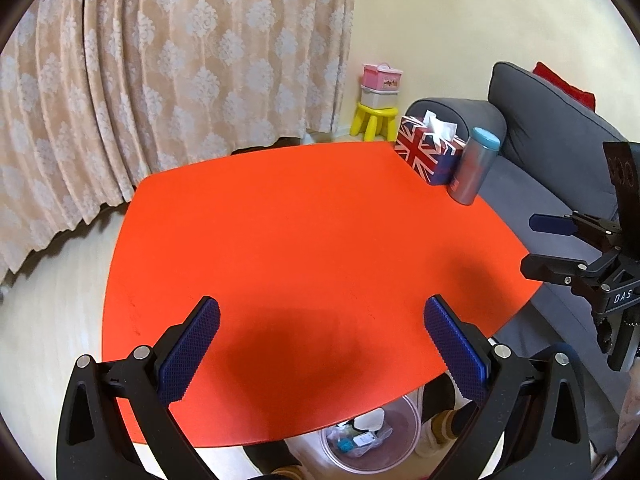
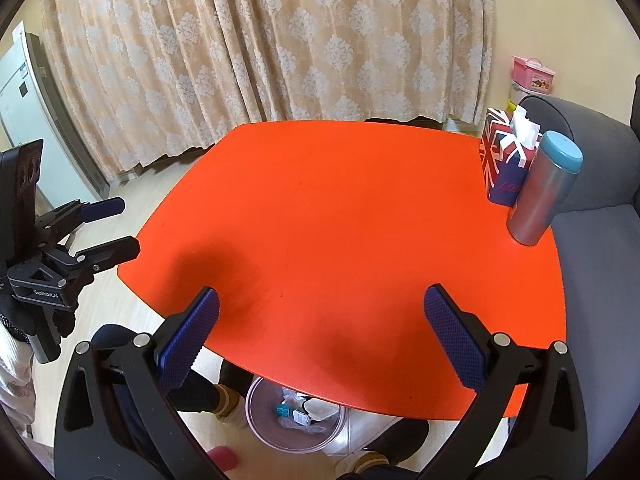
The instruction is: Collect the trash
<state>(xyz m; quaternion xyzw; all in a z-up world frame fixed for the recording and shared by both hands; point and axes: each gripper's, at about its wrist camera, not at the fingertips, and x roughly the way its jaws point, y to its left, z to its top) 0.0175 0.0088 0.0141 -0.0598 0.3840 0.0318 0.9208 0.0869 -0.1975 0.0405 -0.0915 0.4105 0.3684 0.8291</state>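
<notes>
My left gripper (image 1: 322, 340) hangs open above the near part of the orange table (image 1: 304, 232), nothing between its blue pads. My right gripper (image 2: 322, 336) is open too, over the table's (image 2: 352, 208) near edge, and holds nothing. A clear plastic trash bin (image 1: 372, 446) stands on the floor under the near edge, with wrappers and small bits of rubbish inside; the same bin (image 2: 294, 420) shows in the right wrist view. No loose trash shows on the tabletop. Each gripper appears in the other's view: the right one (image 1: 536, 246) at the far right, the left one (image 2: 120, 226) at the far left.
A Union Jack tissue box (image 1: 430, 148) and a grey tumbler with a blue lid (image 1: 474, 170) stand at the table's far right corner. A grey sofa (image 1: 560, 152) runs along the right. A person's legs and slippers (image 2: 230, 402) flank the bin. Curtains hang behind; a yellow stool (image 1: 376, 120) carries boxes.
</notes>
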